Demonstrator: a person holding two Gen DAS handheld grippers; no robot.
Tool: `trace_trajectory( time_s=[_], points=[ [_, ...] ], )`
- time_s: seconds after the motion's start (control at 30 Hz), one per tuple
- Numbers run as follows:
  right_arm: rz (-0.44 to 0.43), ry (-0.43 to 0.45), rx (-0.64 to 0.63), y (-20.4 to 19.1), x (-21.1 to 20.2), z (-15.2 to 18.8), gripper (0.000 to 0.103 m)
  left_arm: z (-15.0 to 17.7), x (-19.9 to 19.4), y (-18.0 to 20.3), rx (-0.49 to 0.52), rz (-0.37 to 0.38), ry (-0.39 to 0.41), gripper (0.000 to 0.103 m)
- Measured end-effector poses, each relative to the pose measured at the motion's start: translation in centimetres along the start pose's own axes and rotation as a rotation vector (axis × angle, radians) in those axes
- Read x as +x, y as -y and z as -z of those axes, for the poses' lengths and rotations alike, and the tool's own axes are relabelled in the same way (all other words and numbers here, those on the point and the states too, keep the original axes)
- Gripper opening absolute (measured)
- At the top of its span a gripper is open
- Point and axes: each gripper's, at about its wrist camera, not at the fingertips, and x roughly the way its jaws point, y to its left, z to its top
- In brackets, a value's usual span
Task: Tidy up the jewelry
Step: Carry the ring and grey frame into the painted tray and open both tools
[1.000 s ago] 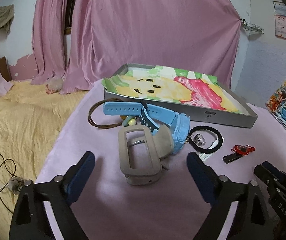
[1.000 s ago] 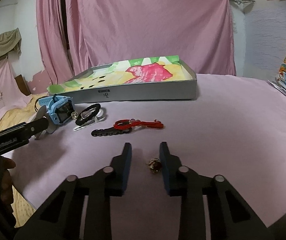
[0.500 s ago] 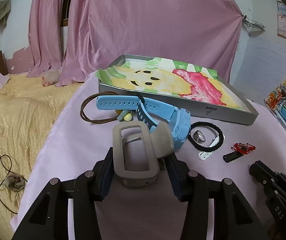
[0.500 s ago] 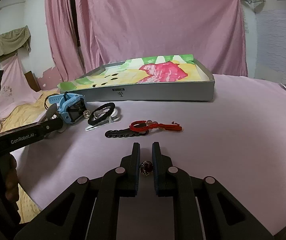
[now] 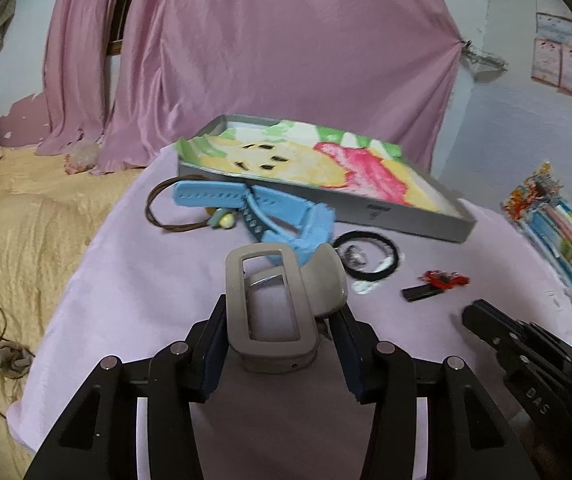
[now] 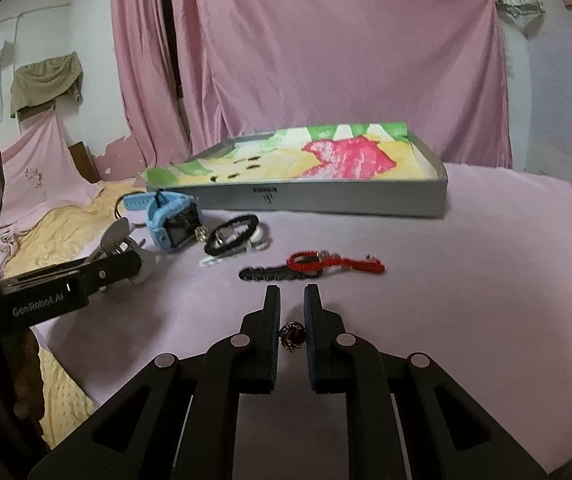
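Already the left gripper pinches a stiff beige plastic claw hair clip by its base, light and easily carried. Likewise, the right gripper squeezes a small red-stoned ring, hard and slippery, deep between its fingers. Ahead waits the grey tray lined with colourful cloth.

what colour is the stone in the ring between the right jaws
Dark red, in the ring; clearest in the right wrist view.
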Motion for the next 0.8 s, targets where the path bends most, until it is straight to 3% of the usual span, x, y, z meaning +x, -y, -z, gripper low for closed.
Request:
trace_trajectory(
  time_s=[0.27,0.4,0.67,0.8],
  points=[
    [-0.044,0.061,0.004,0.7,-1.2,-2.9,0.011,-1.6,-1.0,1.2,0.013,0.076,0.071,0.045],
    [-0.061,0.072,0.012,1.4,-0.7,-5.3,0.011,-4.1,-0.9,1.7,0.027,0.099,0.116,0.045],
    [-0.098,0.036,0.009,2.4,4.2,-11.5,0.011,-9.8,1.4,0.8,0.02,0.079,0.138,0.045],
    [-0.134,-0.028,0.013,2.2,8.2,-13.3,0.011,-12.2,3.6,0.0,0.016,0.056,0.102,0.045]
  ],
)
